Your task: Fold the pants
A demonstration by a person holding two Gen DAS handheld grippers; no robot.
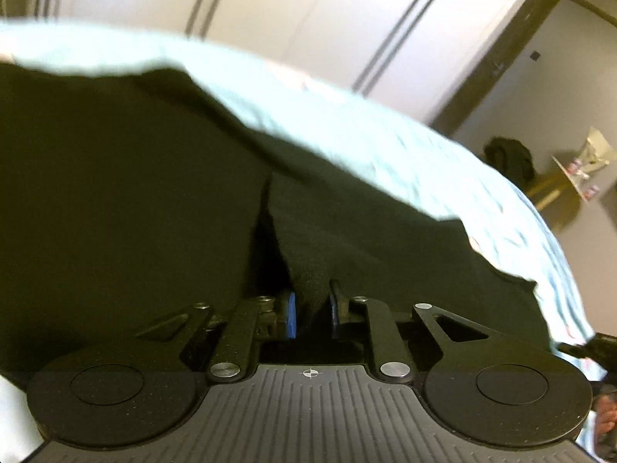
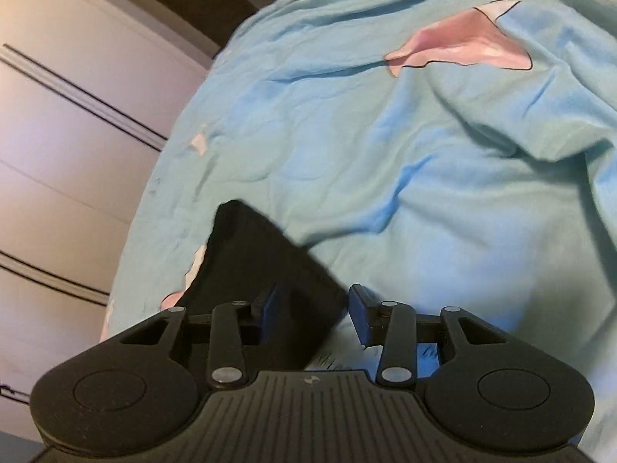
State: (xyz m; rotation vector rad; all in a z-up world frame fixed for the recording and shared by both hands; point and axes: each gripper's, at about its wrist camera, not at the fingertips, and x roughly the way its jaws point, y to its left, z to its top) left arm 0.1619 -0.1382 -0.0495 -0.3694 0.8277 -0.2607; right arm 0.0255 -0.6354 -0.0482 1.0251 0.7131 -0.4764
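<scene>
No brand name, label or readable writing shows anywhere; the only marks are small crosshair symbols moulded into the ribbed black housing of each claw.

The dark, nearly black fabric pants (image 1: 135,212) lie on a bed covered by a light blue wrinkled cotton sheet (image 2: 385,154) printed with pink shapes outlined in black. In the left wrist view the pants fill most of the lower and left part of the picture, their far edge running diagonally from upper left down to lower right, which suggests the long axis lies along that slant; which end is the waist cannot be told. A fold or seam runs from the middle of the cloth straight down into the left claw (image 1: 311,314).

The left claw is nearly closed, its blue-padded fingers pinching a ridge of the dark fabric between them.

The right claw (image 2: 312,308) stands partly open. A corner of the pants (image 2: 262,270) pokes forward between its fingers, pointing up and away; the cloth lies against the left finger while a gap separates it from the right finger (image 2: 360,314), so nothing is clamped.

Behind the bed stands a white wardrobe with thin dark vertical lines (image 1: 308,19).
</scene>
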